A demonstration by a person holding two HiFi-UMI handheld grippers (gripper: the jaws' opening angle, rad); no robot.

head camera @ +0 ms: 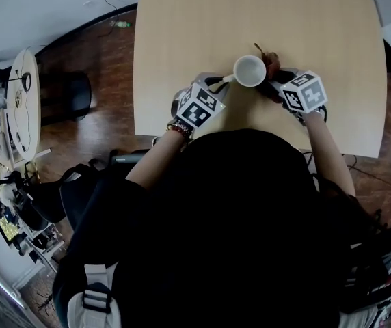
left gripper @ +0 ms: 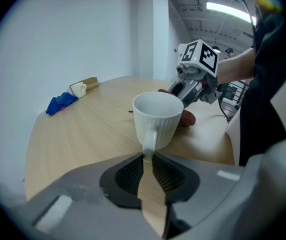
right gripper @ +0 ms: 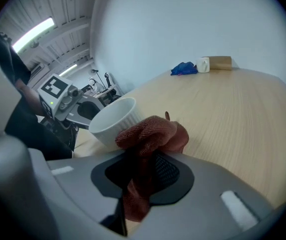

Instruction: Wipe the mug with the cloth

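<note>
Our left gripper's [left gripper: 148, 160] fingers are clenched on the handle [left gripper: 149, 140] of the mug [left gripper: 157, 115], just ahead of them. It looks rigid, slick and breakable, so the handle suits. The right gripper's [right gripper: 142, 170] fingers grasp the limp cloth [right gripper: 152, 133], bunched beside the mug.

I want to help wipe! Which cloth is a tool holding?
The reddish-brown cloth, pinched in the right tool beside the mug. The blue cloth lies loose at the table's far end.

Probably an office: long table [head camera: 250, 12], ceiling strip lights [left gripper: 228, 10].
</note>
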